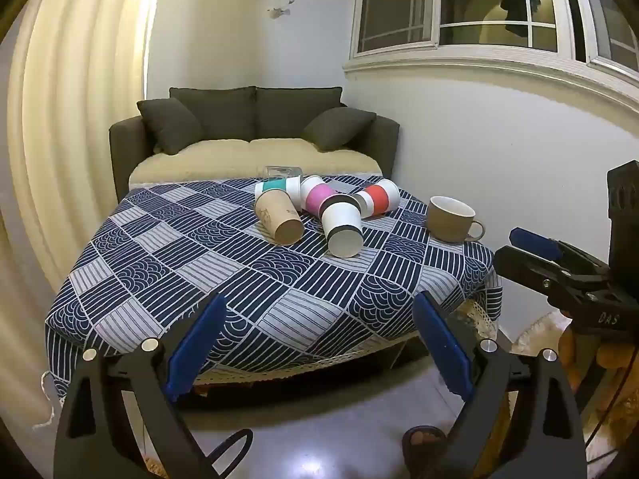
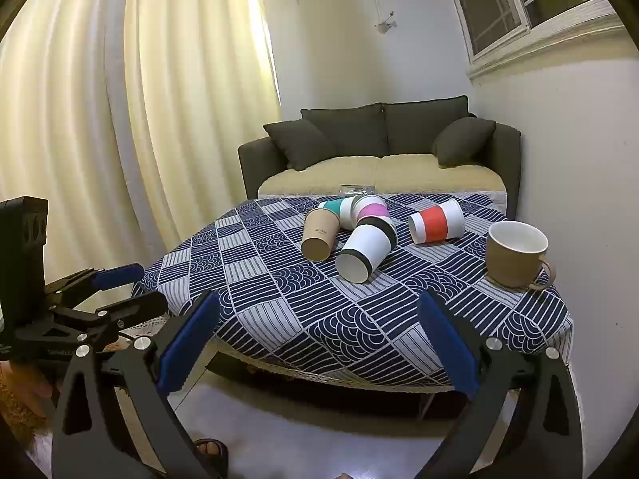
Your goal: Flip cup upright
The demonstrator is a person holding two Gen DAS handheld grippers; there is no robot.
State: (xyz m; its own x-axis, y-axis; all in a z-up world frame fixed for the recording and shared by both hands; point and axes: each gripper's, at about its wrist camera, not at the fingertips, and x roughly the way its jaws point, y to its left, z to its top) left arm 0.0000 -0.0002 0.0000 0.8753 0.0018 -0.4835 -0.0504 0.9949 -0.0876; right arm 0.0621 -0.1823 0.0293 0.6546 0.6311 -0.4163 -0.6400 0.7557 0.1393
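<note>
We had both tools wide open and empty, left tool (image 1: 317, 343) and right tool (image 2: 319, 343), hanging off the near edge of the surface (image 2: 279, 319). Five paper cups lay tipped in a cluster mid-surface; nearest was the white cup with black bands (image 2: 365, 253), mouth toward us. We judged it light, thin-walled, easily crushed, prone to roll. Best hold: across the mid-body band, gently. The tan mug (image 2: 515, 257) already stood upright.
</note>
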